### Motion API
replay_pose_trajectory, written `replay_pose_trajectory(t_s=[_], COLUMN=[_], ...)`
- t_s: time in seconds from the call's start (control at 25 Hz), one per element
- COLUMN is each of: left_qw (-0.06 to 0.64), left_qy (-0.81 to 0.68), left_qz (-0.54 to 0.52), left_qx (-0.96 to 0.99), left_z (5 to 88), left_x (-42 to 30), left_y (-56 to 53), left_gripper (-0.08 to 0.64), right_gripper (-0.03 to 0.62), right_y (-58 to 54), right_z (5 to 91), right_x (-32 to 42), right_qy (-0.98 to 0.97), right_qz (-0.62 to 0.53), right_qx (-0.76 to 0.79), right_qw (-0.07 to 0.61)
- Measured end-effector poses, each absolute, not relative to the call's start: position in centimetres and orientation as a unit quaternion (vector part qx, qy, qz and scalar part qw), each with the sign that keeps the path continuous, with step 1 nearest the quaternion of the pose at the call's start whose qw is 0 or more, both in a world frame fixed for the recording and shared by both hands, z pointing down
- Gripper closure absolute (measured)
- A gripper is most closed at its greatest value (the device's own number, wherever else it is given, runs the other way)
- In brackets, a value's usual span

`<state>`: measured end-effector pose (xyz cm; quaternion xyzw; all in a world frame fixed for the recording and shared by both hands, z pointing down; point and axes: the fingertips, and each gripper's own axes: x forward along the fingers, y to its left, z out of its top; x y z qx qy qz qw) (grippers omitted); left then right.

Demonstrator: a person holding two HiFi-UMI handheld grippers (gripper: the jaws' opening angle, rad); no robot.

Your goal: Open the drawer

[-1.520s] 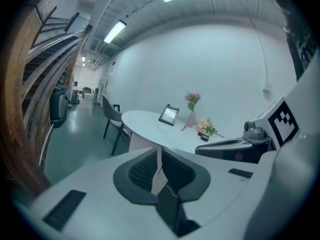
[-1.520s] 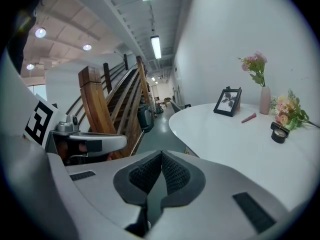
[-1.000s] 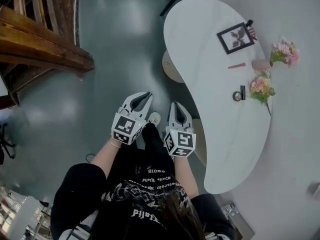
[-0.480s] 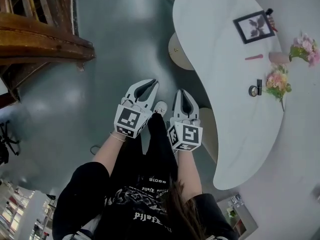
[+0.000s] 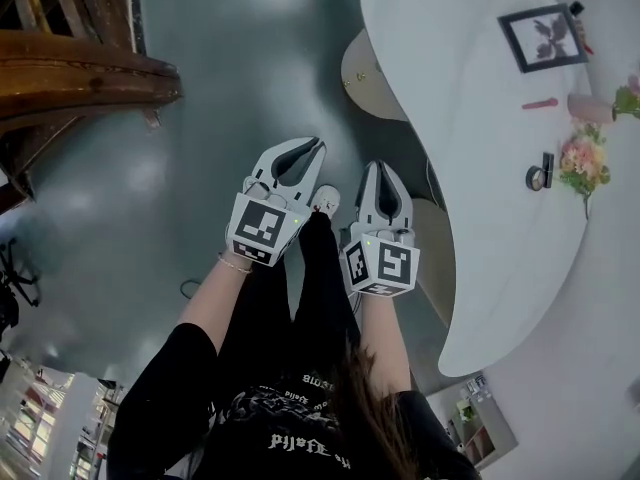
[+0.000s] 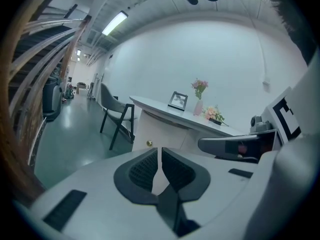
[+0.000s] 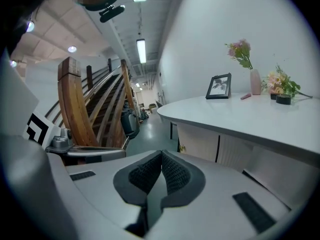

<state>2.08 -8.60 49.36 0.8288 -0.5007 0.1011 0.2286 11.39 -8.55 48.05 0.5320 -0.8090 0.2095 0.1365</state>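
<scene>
A: Where does the drawer (image 6: 159, 130) sit?
B: Under the white desk (image 5: 470, 118), in its cream base, well ahead of both grippers. It has a plain flat front with one small brass knob (image 6: 149, 143).
A: How should it handle?
B: Probably rigid, sliding lightly. The knob looks like the only hold, and it is small and smooth. The left gripper (image 5: 318, 148) and right gripper (image 5: 378, 166) both have jaws together, with nothing between them.

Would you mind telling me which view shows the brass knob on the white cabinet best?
The left gripper view: the knob faces the camera, bright against the cabinet front. The right gripper view shows it smaller, seen from the side at the cabinet's edge. In the head view it is at most a speck.
</scene>
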Motion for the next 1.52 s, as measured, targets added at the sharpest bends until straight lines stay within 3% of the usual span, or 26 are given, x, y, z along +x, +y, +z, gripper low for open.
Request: replay_pose_trajectory(t_s=[1.28,1.4,1.52], left_qw=[0.218,0.214,0.206], left_qy=[-0.476,-0.459,-0.443], left_qz=[0.077,0.081,0.09], left_qx=[0.848,0.859,0.868], left_z=[61.2,61.6,61.9], left_x=[1.9,2.6,3.3], left_y=[-16.4,-17.6,-18.7], left_gripper=[0.518,0.446,0.439], right_gripper=[0.566,0.566,0.566], right_y=[-13.1,-13.0,-13.1], right_z=[59.6,60.3,60.8], right_x=[9.7,9.4,9.8], right_qy=[-0.802,-0.8,-0.789], right_qz=[0.184,0.187,0.197], right_qx=[0.549,0.55,0.563], right_qw=[0.148,0.15,0.147])
